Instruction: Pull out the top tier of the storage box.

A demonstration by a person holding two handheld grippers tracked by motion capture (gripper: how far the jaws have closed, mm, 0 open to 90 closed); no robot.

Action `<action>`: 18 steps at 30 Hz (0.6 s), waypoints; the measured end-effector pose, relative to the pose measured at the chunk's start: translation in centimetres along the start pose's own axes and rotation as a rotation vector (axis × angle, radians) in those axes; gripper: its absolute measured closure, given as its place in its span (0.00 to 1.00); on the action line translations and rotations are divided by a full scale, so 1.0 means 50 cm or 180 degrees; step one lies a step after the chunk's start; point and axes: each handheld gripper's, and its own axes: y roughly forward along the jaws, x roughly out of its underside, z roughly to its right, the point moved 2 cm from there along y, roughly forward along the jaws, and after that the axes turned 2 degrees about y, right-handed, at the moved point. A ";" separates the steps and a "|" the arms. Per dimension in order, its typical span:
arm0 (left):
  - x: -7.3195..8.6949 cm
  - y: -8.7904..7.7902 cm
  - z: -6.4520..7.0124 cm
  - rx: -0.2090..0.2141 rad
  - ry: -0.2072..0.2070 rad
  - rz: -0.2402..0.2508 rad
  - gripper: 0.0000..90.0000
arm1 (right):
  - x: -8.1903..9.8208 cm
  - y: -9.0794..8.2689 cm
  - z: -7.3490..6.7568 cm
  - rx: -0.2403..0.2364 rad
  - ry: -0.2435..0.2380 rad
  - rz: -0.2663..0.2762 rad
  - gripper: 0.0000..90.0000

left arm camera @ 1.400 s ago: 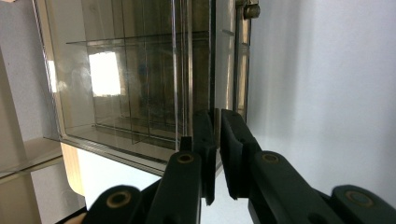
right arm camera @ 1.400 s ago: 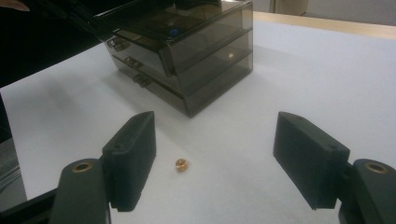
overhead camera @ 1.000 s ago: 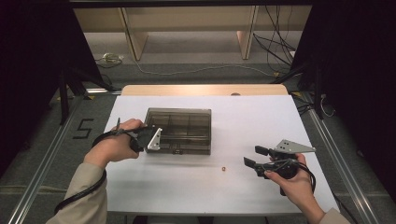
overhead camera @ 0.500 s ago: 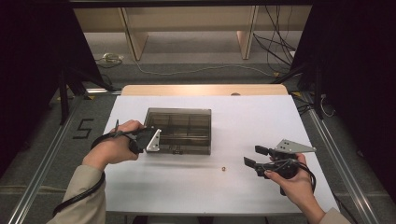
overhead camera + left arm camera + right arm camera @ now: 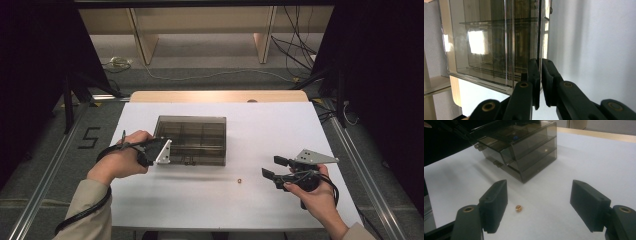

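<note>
A smoky clear compartment box (image 5: 195, 140) sits on the white table (image 5: 225, 210), left of the middle. My left gripper (image 5: 169, 150) reaches its near left corner and is shut on a thin clear edge of the box (image 5: 486, 45), the two black jaws of the left gripper (image 5: 540, 65) pinching it. A tiny brass nut (image 5: 240, 180) lies loose on the table in front of the box. My right gripper (image 5: 272, 167) hovers to the right of it, open. In the right gripper view the nut (image 5: 518, 208) lies between the wide jaws of the right gripper (image 5: 539, 187), untouched, with the box (image 5: 529, 152) beyond.
A wooden strip (image 5: 220, 96) runs along the table's far edge. Metal rails (image 5: 50, 175) flank the table on the floor. Cables (image 5: 210, 75) and wooden furniture legs (image 5: 142, 40) lie farther back. White surface spreads right of the box.
</note>
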 end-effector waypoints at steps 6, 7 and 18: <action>0.001 -0.002 0.003 0.0008 0.0011 0.0010 0.94 | 0.000 0.000 -0.001 0.0001 0.0003 0.0004 0.35; 0.001 -0.003 0.004 0.0007 0.0005 0.0011 0.94 | 0.000 -0.001 -0.001 0.0002 -0.0001 -0.0002 0.35; 0.002 -0.004 0.008 -0.0009 -0.0030 0.0024 0.94 | 0.000 -0.001 0.000 0.0005 0.0019 0.0005 0.35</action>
